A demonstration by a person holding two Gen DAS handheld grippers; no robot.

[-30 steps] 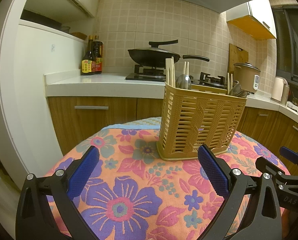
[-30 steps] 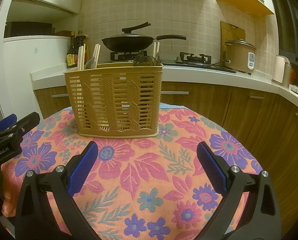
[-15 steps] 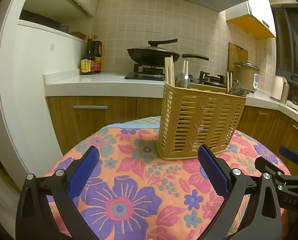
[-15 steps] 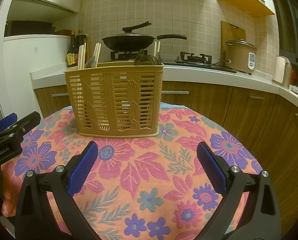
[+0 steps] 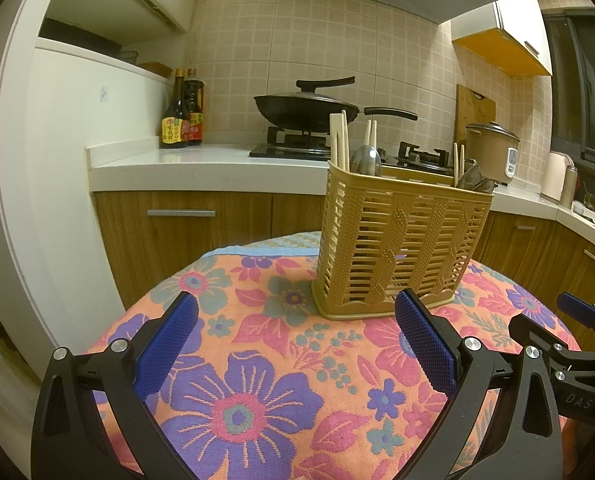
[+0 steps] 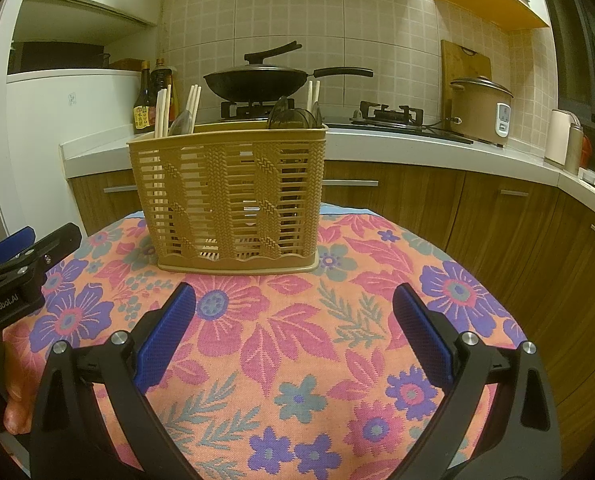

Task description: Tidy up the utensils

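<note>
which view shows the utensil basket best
The right wrist view: the utensil basket sits centred, its broad slatted side square-on with chopsticks visible. The left wrist view shows it at an angle, off right, partly behind a finger.

A utensil basket [image 6: 233, 200] stands on the cloth-covered tabletop [image 6: 297, 340], chopsticks [image 6: 162, 112] and spoons [image 6: 293, 118] upright inside it. The left gripper [image 5: 293, 344] and right gripper [image 6: 293, 332] sit side by side before the basket. Behind runs a kitchen counter [image 6: 397, 138] carrying a wok [image 6: 257, 82], with sauce bottles [image 5: 183, 112] to its left and a rice cooker [image 6: 481, 112] to its right
</note>
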